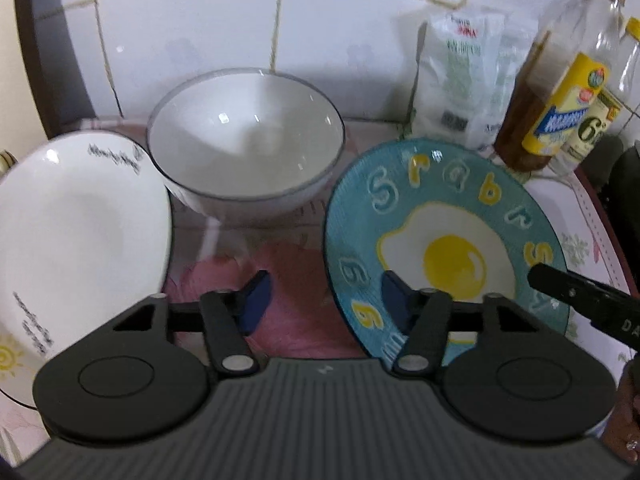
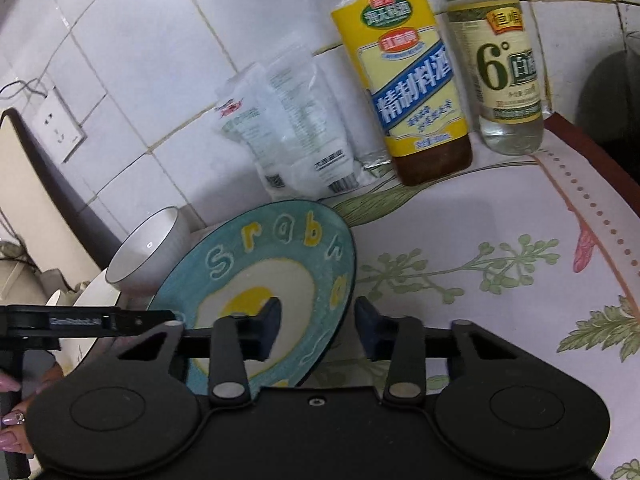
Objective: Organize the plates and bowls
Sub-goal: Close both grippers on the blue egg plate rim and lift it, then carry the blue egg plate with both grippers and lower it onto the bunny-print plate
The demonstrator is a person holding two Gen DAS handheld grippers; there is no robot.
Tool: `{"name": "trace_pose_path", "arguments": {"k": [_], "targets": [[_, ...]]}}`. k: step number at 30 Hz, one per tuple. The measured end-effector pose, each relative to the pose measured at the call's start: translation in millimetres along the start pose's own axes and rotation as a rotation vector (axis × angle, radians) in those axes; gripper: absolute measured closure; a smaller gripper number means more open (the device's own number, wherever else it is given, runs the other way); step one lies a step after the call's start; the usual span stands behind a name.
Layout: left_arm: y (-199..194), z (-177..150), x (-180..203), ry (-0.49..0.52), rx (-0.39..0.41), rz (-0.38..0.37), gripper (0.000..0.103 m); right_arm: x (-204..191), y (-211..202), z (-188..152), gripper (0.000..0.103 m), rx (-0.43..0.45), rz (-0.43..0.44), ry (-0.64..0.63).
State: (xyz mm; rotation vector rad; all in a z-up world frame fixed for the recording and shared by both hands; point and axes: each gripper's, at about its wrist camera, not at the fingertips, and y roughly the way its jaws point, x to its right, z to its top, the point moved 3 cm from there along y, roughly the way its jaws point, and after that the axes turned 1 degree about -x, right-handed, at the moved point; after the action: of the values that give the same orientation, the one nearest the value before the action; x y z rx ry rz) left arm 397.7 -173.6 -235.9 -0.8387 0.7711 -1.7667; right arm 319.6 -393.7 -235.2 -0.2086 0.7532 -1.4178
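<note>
A teal plate (image 1: 440,208) with a fried egg picture and raised letters lies on the flowered tablecloth (image 2: 480,240). My left gripper (image 1: 326,300) is open, with the plate's left rim between its blue pads, one pad over the plate and one outside. On the opposite rim of the teal plate (image 2: 256,280) my right gripper (image 2: 320,328) stands open astride the edge in the same way. A white bowl (image 1: 244,136) with a dark rim stands behind, by the wall. A white plate (image 1: 80,232) with small script lies to the left.
Against the tiled wall stand a white plastic bag (image 2: 292,140), a yellow-labelled bottle of brown liquid (image 2: 412,80) and a clear bottle (image 2: 508,68). A wall socket (image 2: 60,124) sits at the left. A dark object (image 2: 612,92) is past the table's right edge.
</note>
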Motion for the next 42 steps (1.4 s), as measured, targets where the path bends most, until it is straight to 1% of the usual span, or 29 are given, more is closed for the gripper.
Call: {"name": "trace_pose_path", "arguments": {"k": [1,2,3,4,6,11,13,16,17,19,22,25,30,34,42], "targets": [[2.7,-1.5,0.0,-0.006,-0.004,0.007,0.054,-0.7,0.7,-0.9,0.065,-0.001,-0.006,-0.004],[2.8,-1.9,0.9,0.0,0.014,0.019,0.057,-1.0,1.7,-0.4,0.067,-0.006,-0.014,-0.01],[3.5,-1.4,2.8,0.01,0.022,0.016,0.064,-1.3,2.7,0.3,0.07,-0.014,-0.019,-0.018],[4.7,-0.8,3.5,0.008,0.024,-0.001,0.069,-1.1,3.4,0.9,0.077,-0.02,-0.026,-0.023],[6.9,1.0,3.7,-0.018,0.019,-0.037,0.082,2.0,6.9,2.3,0.086,-0.041,-0.044,-0.014],[8.3,0.1,4.0,-0.05,0.031,-0.046,0.082,12.1,12.5,1.5,0.086,-0.044,-0.001,0.053],[9.3,1.7,2.1,-0.073,0.018,-0.055,0.082,14.8,13.6,1.2,0.085,-0.042,0.012,0.084],[10.7,7.5,2.8,-0.052,-0.024,-0.055,0.081,14.2,13.3,3.8,0.085,-0.071,0.014,0.115],[9.5,9.0,1.4,-0.05,-0.03,-0.064,0.082,11.9,12.1,4.8,0.085,-0.086,0.017,0.107],[4.0,9.5,-0.3,-0.036,-0.031,-0.072,0.081,5.1,7.5,4.2,0.084,-0.087,0.02,0.059],[-5.7,6.4,-0.2,-0.01,-0.031,-0.075,0.081,-0.4,1.0,1.8,0.083,-0.109,0.032,0.051],[-15.9,1.0,-2.7,-0.01,-0.038,-0.089,0.081,-5.6,-11.2,-0.1,0.083,-0.098,0.042,0.051],[-45.9,-9.1,-4.0,0.005,-0.035,-0.11,0.081,-17.8,-38.2,1.3,0.083,-0.083,0.047,0.054],[-72.6,-18.1,-12.4,-0.016,-0.021,-0.138,0.081,-39.1,-66.9,2.2,0.082,-0.076,0.042,0.006],[-134.0,-43.0,-22.4,-0.022,0.011,-0.139,0.081,-73.3,-116.2,-3.9,0.082,-0.06,0.071,-0.033]]}}
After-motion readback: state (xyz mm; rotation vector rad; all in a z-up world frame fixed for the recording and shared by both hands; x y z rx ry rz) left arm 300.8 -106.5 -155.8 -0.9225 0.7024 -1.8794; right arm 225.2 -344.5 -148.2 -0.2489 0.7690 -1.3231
